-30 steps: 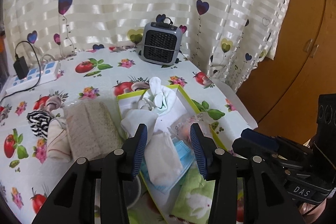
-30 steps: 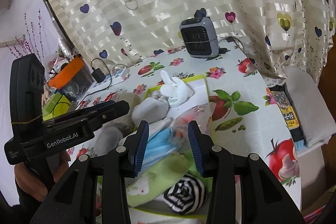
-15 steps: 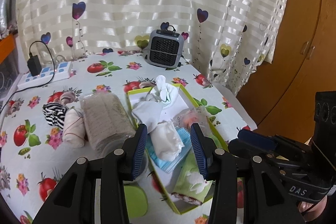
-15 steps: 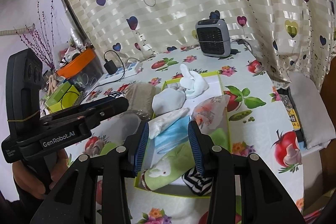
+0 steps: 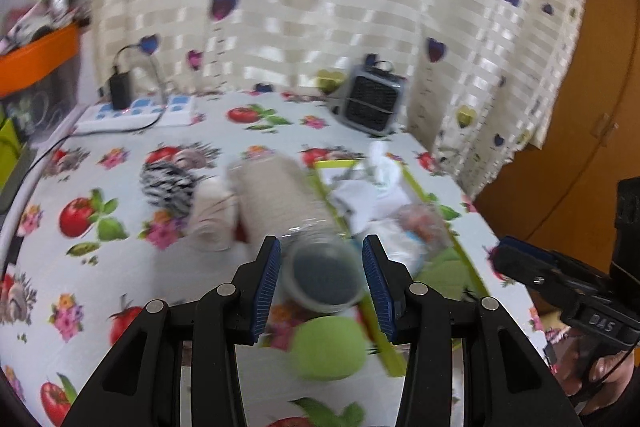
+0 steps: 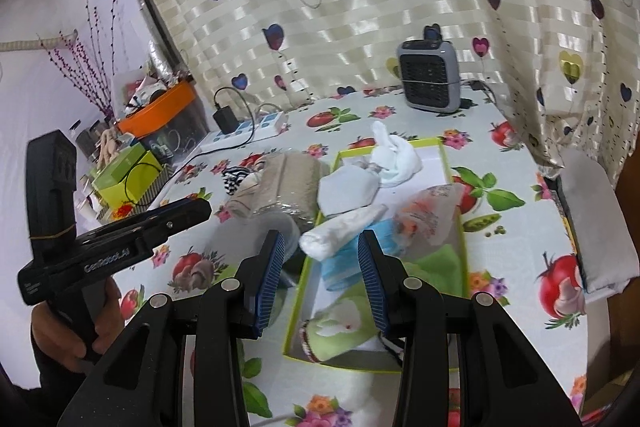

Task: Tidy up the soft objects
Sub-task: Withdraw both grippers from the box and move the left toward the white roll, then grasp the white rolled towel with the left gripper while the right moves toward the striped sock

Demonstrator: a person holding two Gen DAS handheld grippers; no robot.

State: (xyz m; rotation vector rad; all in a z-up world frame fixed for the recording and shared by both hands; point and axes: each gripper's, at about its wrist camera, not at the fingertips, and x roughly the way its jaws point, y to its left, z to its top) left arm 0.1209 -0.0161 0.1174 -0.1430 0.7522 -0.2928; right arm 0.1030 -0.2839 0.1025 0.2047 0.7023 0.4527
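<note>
A lime-rimmed box (image 6: pixel 442 147) holds soft things: a white sock bundle (image 6: pixel 394 157), a white rolled cloth (image 6: pixel 340 229), a blue mask (image 6: pixel 344 259) and a green rabbit towel (image 6: pixel 344 323). Left of the box lie a beige towel in clear wrap (image 5: pixel 276 195), a cream roll (image 5: pixel 212 219) and a black-and-white striped sock (image 5: pixel 168 187). My left gripper (image 5: pixel 322 277) is open, and the wrapped towel's dark round end shows between its fingers without touching the pads. My right gripper (image 6: pixel 320 267) hangs open above the box's left rim and holds nothing.
A grey heater (image 6: pixel 430 79) stands at the back by the heart-print curtain. A power strip with a charger (image 6: pixel 248 133) lies at the back left, with an orange tray (image 6: pixel 160 111) beyond it. A round green thing (image 5: pixel 328 347) lies near the box's front corner. The left wrist view is blurred.
My left gripper has swung left, from over the box to in line with the wrapped beige towel. My right gripper has drawn back a little; more of the box shows.
</note>
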